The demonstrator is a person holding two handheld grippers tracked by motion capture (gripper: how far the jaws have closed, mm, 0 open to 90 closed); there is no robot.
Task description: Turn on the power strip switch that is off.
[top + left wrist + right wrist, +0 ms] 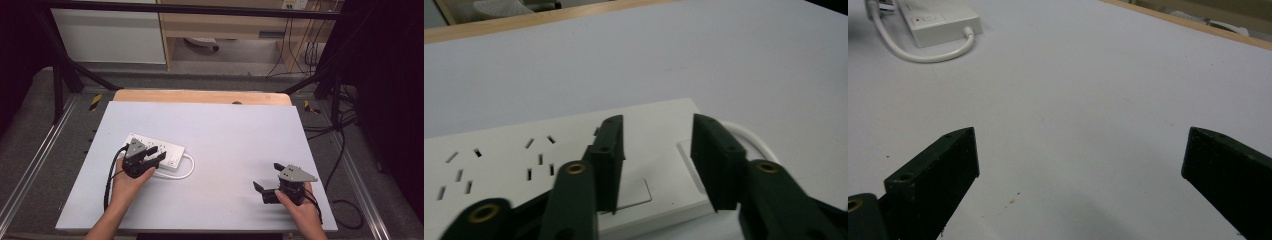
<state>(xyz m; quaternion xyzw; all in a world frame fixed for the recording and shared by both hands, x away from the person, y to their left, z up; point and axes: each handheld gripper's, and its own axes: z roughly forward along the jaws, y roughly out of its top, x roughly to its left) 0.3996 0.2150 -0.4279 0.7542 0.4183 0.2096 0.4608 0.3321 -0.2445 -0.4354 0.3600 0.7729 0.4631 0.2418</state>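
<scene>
while the left gripper (150, 159) was held part-open and empty over the power strip (165, 148), the right gripper (267, 190) lay wide, empty, well apart; the strip could be shoved if one jaw landed first.

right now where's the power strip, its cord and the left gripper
power strip (159, 147), high view, white top face by the sockets
cord (923, 56), right gripper view, bend of the white loop
left gripper (658, 150), left gripper view, open gap midway between its black fingertips

I see the power strip (155, 150) on the bench (225, 135) at nine o'clock, its cord (187, 167) looping toward three.
</scene>
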